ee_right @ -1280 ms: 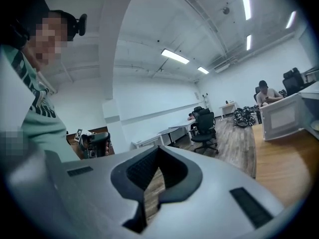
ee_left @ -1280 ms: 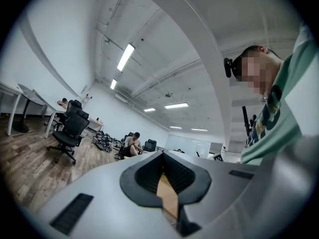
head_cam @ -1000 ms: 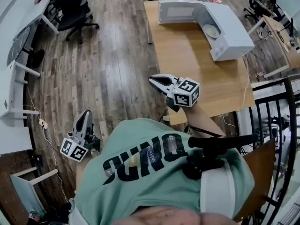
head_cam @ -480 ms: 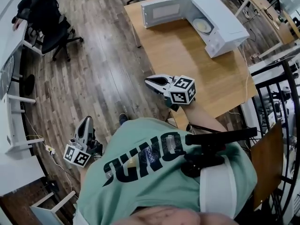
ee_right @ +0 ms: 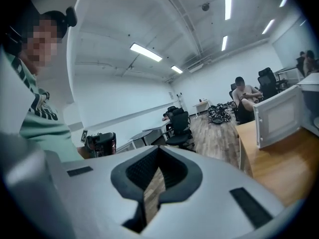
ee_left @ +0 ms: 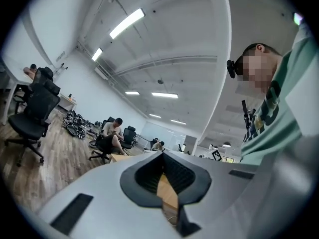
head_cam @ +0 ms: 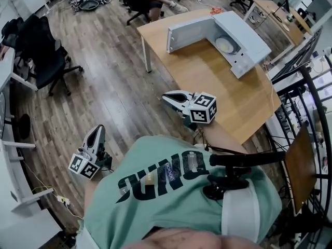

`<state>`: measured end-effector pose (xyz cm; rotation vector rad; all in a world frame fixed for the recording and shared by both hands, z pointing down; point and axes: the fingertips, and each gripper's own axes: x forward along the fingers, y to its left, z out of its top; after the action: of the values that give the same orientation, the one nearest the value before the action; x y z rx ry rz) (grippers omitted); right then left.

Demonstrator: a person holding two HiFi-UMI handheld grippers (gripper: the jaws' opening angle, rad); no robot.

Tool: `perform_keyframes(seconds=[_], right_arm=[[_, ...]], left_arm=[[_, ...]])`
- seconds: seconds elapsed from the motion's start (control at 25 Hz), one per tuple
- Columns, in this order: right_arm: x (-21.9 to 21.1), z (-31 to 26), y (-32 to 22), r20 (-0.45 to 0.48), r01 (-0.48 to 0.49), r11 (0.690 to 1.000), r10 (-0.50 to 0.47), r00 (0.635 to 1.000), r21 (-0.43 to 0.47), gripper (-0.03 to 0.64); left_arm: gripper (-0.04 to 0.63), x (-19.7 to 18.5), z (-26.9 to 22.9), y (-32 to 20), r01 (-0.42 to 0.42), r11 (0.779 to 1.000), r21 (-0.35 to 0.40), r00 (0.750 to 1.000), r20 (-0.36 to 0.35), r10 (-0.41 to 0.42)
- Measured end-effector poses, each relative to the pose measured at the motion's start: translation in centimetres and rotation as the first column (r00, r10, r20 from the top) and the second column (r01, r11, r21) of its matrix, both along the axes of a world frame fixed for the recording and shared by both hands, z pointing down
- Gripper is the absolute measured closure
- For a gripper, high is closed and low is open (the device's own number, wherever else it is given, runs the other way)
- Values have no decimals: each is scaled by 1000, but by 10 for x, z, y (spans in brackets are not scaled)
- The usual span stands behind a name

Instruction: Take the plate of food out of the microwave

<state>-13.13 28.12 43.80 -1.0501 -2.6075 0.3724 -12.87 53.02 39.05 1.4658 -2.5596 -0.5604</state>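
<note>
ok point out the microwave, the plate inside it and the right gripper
microwave [head_cam: 244,32], head view, on its white top
plate [head_cam: 226,44], head view, middle of the plate inside the cavity
right gripper [head_cam: 166,97], head view, at its jaw tips

White microwave [head_cam: 250,35] at the far end of the wooden table [head_cam: 207,82], door [head_cam: 189,32] wide open, pale round plate of food [head_cam: 226,44] inside.
</note>
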Motion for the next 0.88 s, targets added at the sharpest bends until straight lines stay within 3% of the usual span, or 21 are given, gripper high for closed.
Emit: perform_keyframes(seconds=[0.16, 0.44, 0.72, 0.88], right_arm=[[-17, 3, 17, -9, -13, 999, 13, 1000, 48, 611], [-56, -4, -5, -29, -94, 995, 95, 995, 36, 611], [-111, 3, -61, -15, -98, 995, 98, 995, -8, 611], [-176, -1, -105, 11, -78, 996, 79, 997, -51, 610]], left_arm=[[591, -36, 7, 14, -46, 999, 20, 999, -12, 46], [591, -87, 10, 5, -96, 995, 38, 995, -37, 97], [592, -144, 13, -58, -126, 992, 13, 992, -31, 126], [591, -192, -10, -107, -108, 994, -25, 994, 9, 108]])
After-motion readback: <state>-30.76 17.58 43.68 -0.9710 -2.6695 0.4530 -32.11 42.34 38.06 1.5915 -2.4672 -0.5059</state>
